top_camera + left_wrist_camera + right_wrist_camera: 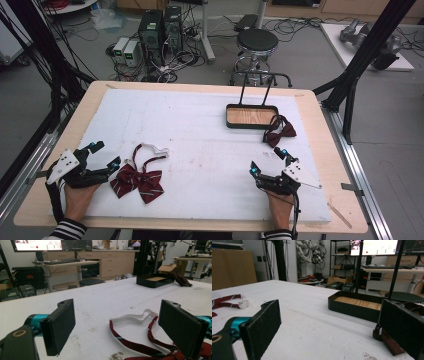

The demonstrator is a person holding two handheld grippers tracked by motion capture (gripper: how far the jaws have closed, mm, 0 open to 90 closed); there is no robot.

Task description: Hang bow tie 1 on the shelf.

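Striped bow tie beside left gripper, gaping, empty | right gripper gaping, empty

Even, bright overhead room light falls on my white foam-covered surface, leaving only faint, soft shadows and no glare. The high view is slightly soft and low in detail. In my gripper views the near black pads blur, and the bright monitor screens behind are washed out.

Striped bow tie running off the bottom edge in the left gripper view, its knot hiding behind the right jaw, dark bow tie lying partly behind a jaw in the right gripper view, person's forearms getting cropped below.
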